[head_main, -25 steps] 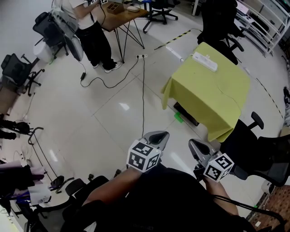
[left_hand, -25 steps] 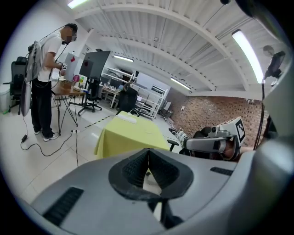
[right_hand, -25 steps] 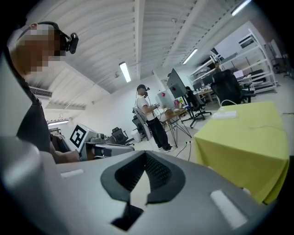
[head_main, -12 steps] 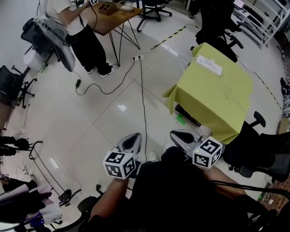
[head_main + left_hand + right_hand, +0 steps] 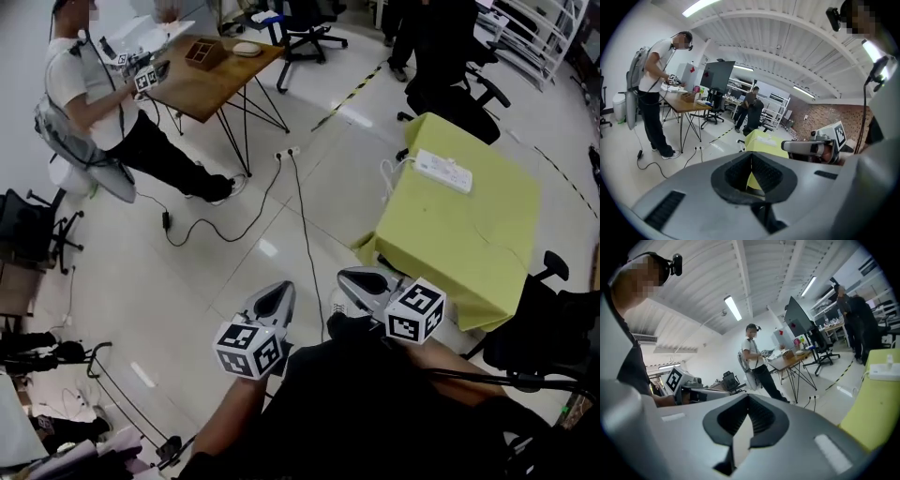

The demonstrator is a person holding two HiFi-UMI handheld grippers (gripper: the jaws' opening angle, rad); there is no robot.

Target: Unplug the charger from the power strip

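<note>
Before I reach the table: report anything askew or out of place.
Nothing damaged or spilled. The power strip lies near the yellow table's far edge, its white cord looping over the side. A black cable trails loose across the floor in the walking path.

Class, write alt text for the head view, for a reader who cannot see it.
The left gripper and right gripper, both shut, hover over a tiled floor, short of a yellow table bearing a white power strip.
</note>
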